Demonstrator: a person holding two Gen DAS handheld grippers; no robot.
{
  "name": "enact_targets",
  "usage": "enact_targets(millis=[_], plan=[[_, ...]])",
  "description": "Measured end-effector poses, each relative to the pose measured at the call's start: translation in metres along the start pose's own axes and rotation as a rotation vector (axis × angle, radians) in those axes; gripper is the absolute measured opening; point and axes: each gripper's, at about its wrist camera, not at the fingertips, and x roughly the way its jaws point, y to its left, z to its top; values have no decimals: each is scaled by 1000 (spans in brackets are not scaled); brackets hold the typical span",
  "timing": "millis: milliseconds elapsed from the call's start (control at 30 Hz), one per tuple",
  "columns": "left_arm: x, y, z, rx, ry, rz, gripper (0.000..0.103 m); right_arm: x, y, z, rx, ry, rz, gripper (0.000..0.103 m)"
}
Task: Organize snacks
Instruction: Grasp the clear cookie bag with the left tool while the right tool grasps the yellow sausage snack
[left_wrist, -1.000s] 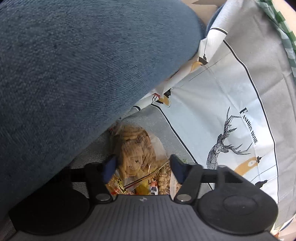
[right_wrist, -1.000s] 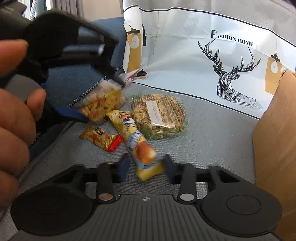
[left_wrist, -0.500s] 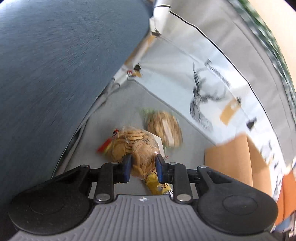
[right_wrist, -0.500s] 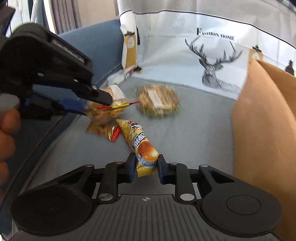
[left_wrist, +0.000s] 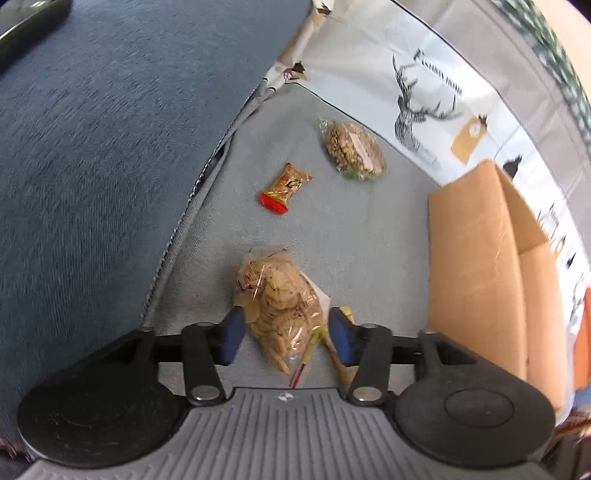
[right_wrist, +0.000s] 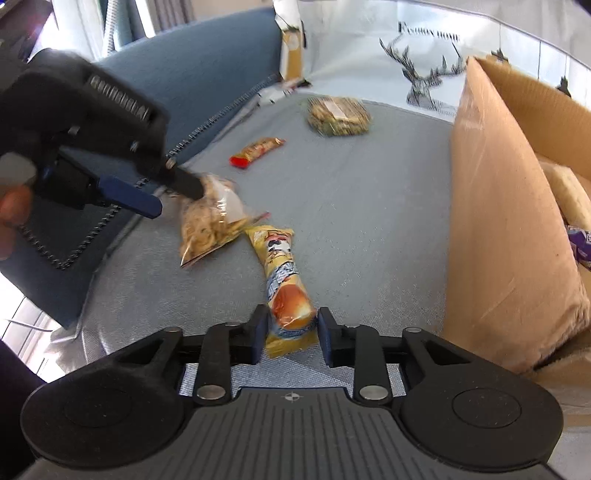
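Both snack bags now nearer cardboard box (right_wrist: 491, 221), yellow packet (right_wrist: 284, 280) lengthwise between right hand-held gripper (right_wrist: 290, 334)'s just-reopened, slack jaws.

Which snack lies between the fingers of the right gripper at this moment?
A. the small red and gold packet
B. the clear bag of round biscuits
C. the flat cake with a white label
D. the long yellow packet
D: in the right wrist view the long yellow packet lies between the fingers of the right gripper.
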Motion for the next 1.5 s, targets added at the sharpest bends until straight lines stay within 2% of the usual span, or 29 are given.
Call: enact_targets(millis=[167,267,433,633,733,800,867,933,1033,1100,1133,1300,1400,1433,1500], plan=[[3,-12,-2,-72,-36,67,73,3,-2,1,-19,-37,27,44],[10,-14,4,-107,-16,103,81,6,-3,1,-13,-40,49,45],[31,-10,7,-166,54,105,81,9,-3,7,-13,-61,82,51],[39,-20,10,-122,-1,145,81,21,-5,9,11,-44,79,51],[44,-23,12,-107,-1,158,80,25,-3,9,2,-36,71,50],[45,-23,12,-102,0,162,80,26,-1,8,-15,-37,59,44],[46,-24,12,-92,0,165,79,26,-2,9,-19,-40,58,24],[48,-25,12,-75,-1,172,77,25,-3,9,-11,-44,58,17],[46,-27,11,-32,-2,178,75,22,-4,10,-8,-67,33,16],[43,-28,11,10,-15,184,66,19,-5,10,-10,-77,17,16],[41,-29,11,26,-18,179,66,18,-5,10,-11,-75,8,16],[34,-25,9,36,-4,104,64,21,-9,10,10,-34,-8,16],[37,-26,8,25,39,27,65,21,-11,12,25,-32,-5,17],[39,-27,7,36,57,21,65,21,-11,13,26,-31,-7,17],[44,-33,4,78,76,59,66,21,-11,13,26,-25,-6,18]])
